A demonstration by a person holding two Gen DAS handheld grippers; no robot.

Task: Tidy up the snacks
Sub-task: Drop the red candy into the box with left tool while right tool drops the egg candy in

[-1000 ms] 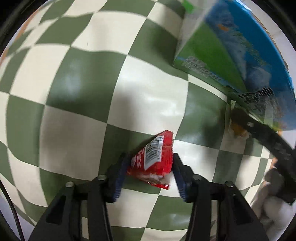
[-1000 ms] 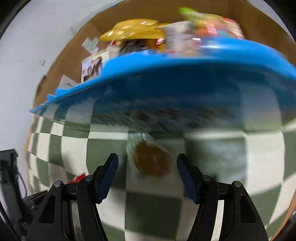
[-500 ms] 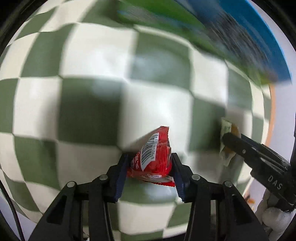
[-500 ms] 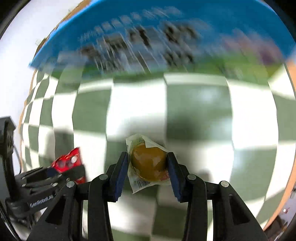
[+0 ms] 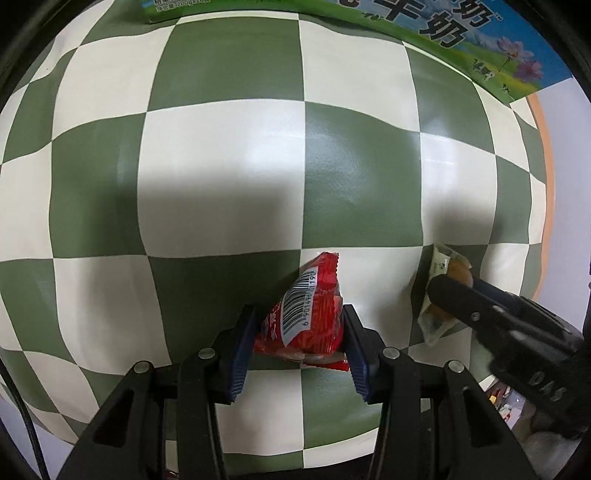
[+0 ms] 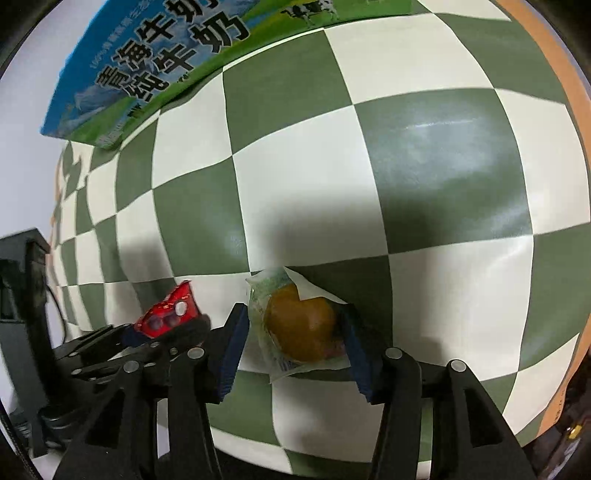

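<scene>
My left gripper (image 5: pixel 299 332) is shut on a red snack packet (image 5: pixel 306 314) with a barcode, just above the green-and-white checkered cloth (image 5: pixel 221 166). My right gripper (image 6: pixel 293 332) is shut on a clear-wrapped brown pastry (image 6: pixel 301 326). The right gripper with the pastry (image 5: pixel 441 295) shows at the right of the left wrist view. The left gripper with the red packet (image 6: pixel 168 314) shows at the left of the right wrist view. The two grippers are side by side.
A blue-and-green milk carton box (image 6: pixel 155 62) stands at the far side of the cloth; it also shows along the top of the left wrist view (image 5: pixel 443 33). The table's orange edge (image 5: pixel 550 177) runs along the right.
My right gripper has closed on the pastry, which lay between open jaws a second ago. Both views have swung down away from the box.
</scene>
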